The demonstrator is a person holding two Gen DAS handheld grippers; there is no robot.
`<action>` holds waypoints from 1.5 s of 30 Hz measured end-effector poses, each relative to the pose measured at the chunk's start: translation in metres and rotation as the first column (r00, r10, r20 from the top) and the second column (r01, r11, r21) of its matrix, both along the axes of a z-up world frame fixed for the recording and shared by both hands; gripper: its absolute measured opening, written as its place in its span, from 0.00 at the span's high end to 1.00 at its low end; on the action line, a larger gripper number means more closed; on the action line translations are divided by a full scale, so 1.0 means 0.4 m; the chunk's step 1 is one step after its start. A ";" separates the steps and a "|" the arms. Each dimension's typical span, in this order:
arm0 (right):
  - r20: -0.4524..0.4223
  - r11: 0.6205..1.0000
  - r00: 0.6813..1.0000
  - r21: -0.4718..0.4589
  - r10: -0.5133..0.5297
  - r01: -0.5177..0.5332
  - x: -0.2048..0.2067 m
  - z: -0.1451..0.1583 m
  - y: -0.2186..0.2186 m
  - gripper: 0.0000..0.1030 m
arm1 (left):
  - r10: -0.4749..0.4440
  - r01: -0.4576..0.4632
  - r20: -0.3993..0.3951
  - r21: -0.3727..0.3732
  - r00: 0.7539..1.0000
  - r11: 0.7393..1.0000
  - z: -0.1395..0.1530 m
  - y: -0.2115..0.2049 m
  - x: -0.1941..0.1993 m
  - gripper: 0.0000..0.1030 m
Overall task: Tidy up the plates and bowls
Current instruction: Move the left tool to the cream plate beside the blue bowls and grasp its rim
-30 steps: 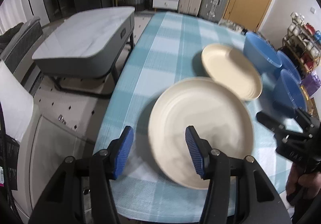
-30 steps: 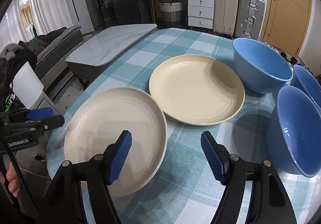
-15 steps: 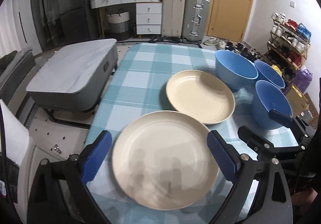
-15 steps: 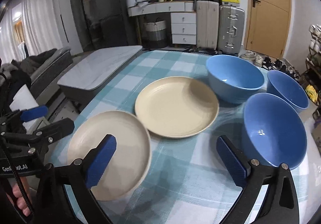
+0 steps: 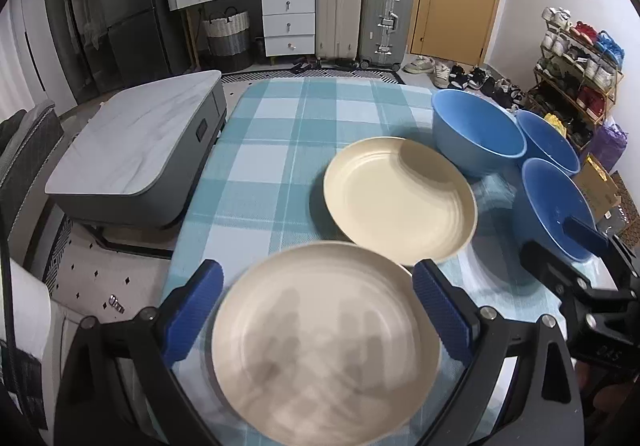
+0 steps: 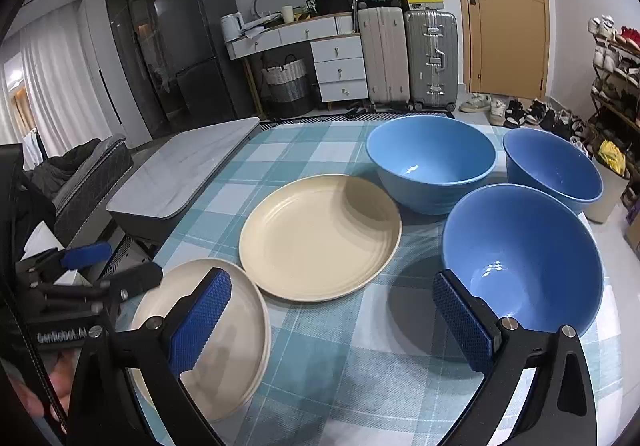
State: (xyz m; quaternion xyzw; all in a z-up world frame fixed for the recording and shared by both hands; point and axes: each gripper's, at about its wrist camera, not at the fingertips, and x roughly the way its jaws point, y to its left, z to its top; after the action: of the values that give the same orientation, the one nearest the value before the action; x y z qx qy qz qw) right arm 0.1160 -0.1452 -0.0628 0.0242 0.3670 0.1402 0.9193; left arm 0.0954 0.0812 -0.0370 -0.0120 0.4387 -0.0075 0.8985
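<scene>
The near cream plate [image 5: 324,342] lies flat beneath the left hand-held gripper [image 5: 316,314], jaws wide. The right hand-held gripper [image 6: 332,322] gapes wide beside the nearest blue bowl [image 6: 524,250], holding nothing.

The left gripper [image 5: 316,310] is tilted downward with its blue-padded jaws spread wide, nothing pressed between the pads. The right gripper [image 6: 334,322] is tilted downward too, jaws fully apart and gripping nothing. A hand [image 6: 48,390] shows behind the left gripper's body.

Two plates [image 6: 320,236] [image 6: 224,342] are set side by side on the desk [image 6: 360,366]; three bowls [image 6: 432,162] [image 6: 552,166] [image 6: 524,254] are clustered to their right.
</scene>
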 end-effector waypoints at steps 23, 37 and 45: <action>0.014 0.997 1.000 -0.079 -0.010 0.011 0.145 -0.040 0.029 0.01 | -0.063 0.056 -0.280 -0.033 0.958 0.998 -0.184 0.012 0.387 0.07; -0.001 0.990 1.000 -0.140 -0.009 0.009 0.224 -0.074 0.073 0.01 | -0.132 0.093 -0.336 -0.130 0.932 0.987 -0.238 0.035 0.468 0.44; -0.115 0.998 0.993 -0.047 -0.041 0.036 0.279 -0.119 0.056 0.01 | -0.190 0.112 -0.345 -0.234 0.919 0.966 -0.258 0.058 0.477 0.75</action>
State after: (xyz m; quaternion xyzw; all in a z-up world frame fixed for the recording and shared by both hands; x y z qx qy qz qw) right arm 0.2278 -0.1228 -0.1104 0.0187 0.4221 0.1124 0.8993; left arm 0.2861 0.1043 -0.1400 -0.0740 0.5940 -0.1211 0.7919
